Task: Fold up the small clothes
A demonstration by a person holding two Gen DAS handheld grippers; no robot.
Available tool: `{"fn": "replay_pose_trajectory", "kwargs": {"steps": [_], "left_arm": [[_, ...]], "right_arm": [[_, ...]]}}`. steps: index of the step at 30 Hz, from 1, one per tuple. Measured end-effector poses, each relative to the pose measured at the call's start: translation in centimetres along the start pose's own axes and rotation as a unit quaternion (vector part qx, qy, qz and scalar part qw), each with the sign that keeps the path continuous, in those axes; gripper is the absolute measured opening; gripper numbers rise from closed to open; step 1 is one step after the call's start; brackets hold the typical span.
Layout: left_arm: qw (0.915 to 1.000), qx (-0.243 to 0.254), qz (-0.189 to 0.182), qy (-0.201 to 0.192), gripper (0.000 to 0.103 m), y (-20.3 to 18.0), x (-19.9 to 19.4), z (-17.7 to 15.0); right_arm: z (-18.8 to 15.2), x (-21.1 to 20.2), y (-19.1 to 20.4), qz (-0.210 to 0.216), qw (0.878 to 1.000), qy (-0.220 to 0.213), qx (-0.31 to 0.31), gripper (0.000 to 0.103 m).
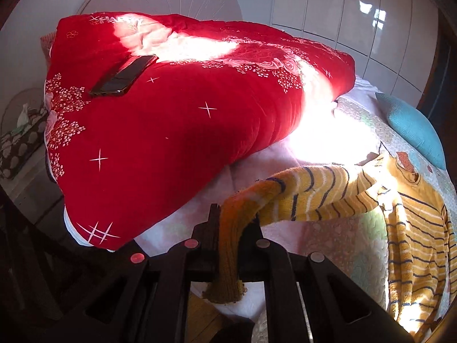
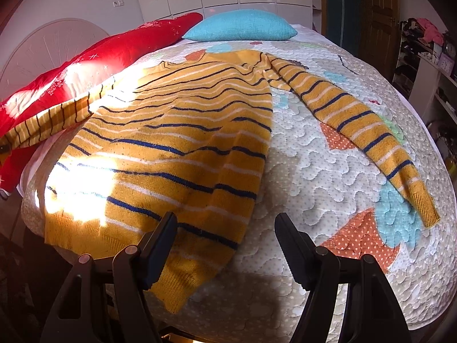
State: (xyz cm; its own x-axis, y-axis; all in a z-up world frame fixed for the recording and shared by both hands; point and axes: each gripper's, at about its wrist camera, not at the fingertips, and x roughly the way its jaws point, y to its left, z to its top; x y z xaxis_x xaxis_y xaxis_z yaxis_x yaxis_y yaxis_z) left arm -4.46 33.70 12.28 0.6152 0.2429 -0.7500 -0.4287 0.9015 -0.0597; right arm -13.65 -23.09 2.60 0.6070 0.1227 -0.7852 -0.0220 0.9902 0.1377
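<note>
One sleeve cuff [image 1: 228, 245] sits clenched in our left tool [image 1: 232, 225], our right tool [image 2: 225, 223] hangs released over the sweater [image 2: 177, 131] hem on the bed [image 2: 314, 171], and we risk dragging the body askew if we pull hard.

Only one piece of lettering showed, pale capitals beginning "HA" and then washed out by sun glare, printed near the far left edge of the red quilt [image 1: 177, 120].
</note>
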Motion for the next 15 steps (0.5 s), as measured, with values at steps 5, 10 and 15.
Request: {"fn": "replay_pose_trajectory", "kwargs": {"steps": [5,10,15], "left_arm": [[0.9873,-0.003,-0.142,0.07,0.009,-4.4,0.6,-0.2],[0.9622,0.048,-0.25,0.097,0.009,-14.7,-0.8,-0.5],[0.9351,0.123,-0.32,0.089,0.009,-27.7,-3.8,-1.2]], "right_arm": [[0.4,-0.5,0.5,0.01,1.0,-0.018,-0.01,0.075],[0.5,-0.9,-0.9,0.023,0.999,-0.033,0.019,0.075],[-0.2,-1.5,-3.7,0.019,0.997,-0.041,0.056,0.075]]}}
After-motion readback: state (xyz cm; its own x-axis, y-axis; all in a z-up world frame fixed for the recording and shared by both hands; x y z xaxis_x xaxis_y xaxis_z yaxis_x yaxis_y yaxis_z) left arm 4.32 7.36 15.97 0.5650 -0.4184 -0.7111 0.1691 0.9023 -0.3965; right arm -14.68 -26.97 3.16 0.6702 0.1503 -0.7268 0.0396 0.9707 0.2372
